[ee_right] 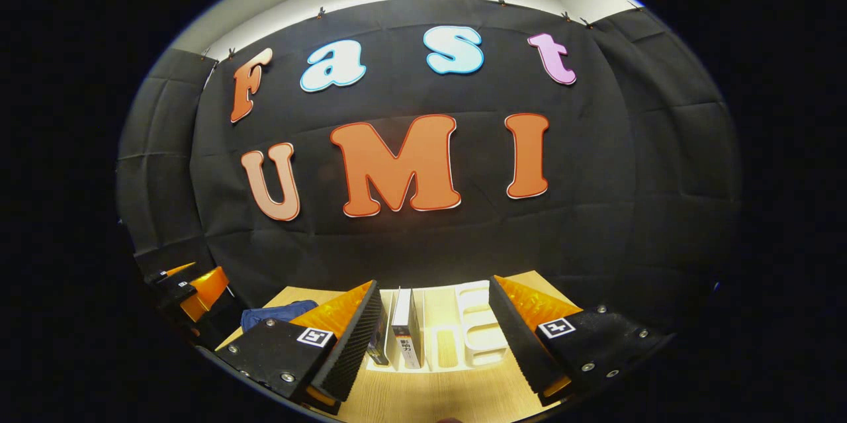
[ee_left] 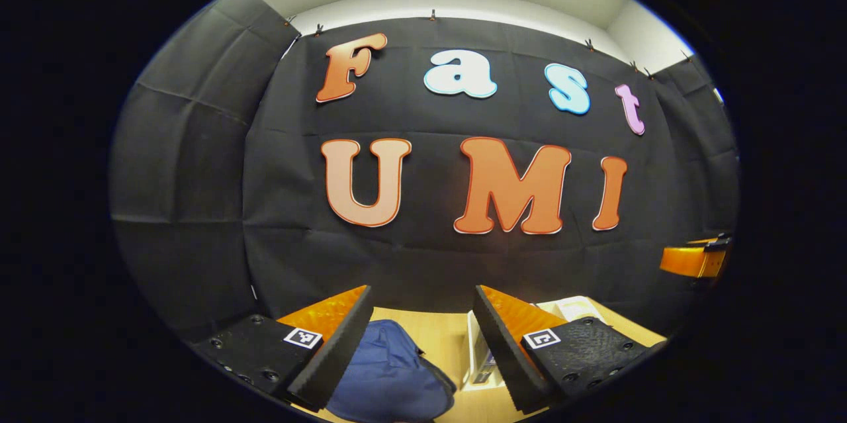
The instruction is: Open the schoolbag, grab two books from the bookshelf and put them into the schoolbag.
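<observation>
The schoolbag (ee_left: pixel 390 373), a soft blue heap, lies on the light wooden table (ee_left: pixel 440 333) low in the left gripper view, partly behind that gripper's left finger. In the right gripper view the same bag (ee_right: pixel 274 314) shows as a blue patch at the table's far left, well apart from the rack. Whether its top is open cannot be told from here.

The table (ee_right: pixel 423 396) runs up to the black cloth wall (ee_right: pixel 410 237) at the back of the booth.

The white bookshelf (ee_right: pixel 473 333), a slotted desktop rack, stands on the table straight ahead in the right gripper view. In the left gripper view, part of it (ee_left: pixel 574 308) peeks out behind that gripper's right finger.

The left gripper (ee_left: pixel 423 350) hangs above the table with its fingers spread wide and nothing between them; it also shows at the left edge of the right gripper view (ee_right: pixel 188 290). The right gripper (ee_right: pixel 433 343) is likewise spread apart, gripping nothing, its fingers framing the rack; it appears at the right edge of the left gripper view (ee_left: pixel 695 257).

Two books (ee_right: pixel 405 327) stand upright, side by side, in the rack's left slots, just beside the right gripper's left finger.
</observation>
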Demonstrator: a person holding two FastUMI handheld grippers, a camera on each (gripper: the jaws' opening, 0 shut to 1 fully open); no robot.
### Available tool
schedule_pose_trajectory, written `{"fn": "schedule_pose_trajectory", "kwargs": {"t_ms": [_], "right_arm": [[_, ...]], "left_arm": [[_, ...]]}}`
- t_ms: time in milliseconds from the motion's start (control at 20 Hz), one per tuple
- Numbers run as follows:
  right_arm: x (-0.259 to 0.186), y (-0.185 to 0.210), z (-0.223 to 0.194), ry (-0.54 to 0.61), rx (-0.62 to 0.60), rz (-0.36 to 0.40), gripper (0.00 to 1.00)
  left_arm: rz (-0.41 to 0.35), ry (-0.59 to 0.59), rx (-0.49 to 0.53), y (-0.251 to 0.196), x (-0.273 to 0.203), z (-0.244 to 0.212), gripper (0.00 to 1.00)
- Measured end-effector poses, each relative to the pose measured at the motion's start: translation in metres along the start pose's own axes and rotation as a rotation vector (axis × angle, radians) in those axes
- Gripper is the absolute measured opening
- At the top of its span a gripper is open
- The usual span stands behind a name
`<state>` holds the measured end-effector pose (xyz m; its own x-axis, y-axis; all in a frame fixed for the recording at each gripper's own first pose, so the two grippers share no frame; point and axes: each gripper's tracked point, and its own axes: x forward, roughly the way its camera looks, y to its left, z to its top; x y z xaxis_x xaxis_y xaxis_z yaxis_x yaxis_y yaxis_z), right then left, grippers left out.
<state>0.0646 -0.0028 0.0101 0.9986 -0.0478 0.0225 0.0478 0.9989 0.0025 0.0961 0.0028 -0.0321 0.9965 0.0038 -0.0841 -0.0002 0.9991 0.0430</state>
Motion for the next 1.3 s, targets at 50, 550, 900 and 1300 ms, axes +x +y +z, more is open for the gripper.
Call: {"fn": "schedule_pose_trajectory", "kwargs": {"t_ms": [50,550,900,1300], "right_arm": [[0.001,0.001,-0.001,0.003,0.0,0.0,0.96],[0.006,0.01,-0.006,0.021,-0.03,0.036,1.0],[0.004,-0.005,-0.018,0.05,-0.017,0.018,0.96],[-0.001,-0.017,-0.03,0.088,-0.019,-0.006,0.96]], "left_arm": [[-0.005,0.006,0.0,-0.001,0.001,-0.002,0.94],[-0.001,0.013,-0.018,0.004,0.001,-0.007,0.95],[0.008,0.044,0.04,0.01,-0.002,-0.025,0.93],[0.002,0.131,0.112,0.003,-0.013,-0.068,0.94]]}}
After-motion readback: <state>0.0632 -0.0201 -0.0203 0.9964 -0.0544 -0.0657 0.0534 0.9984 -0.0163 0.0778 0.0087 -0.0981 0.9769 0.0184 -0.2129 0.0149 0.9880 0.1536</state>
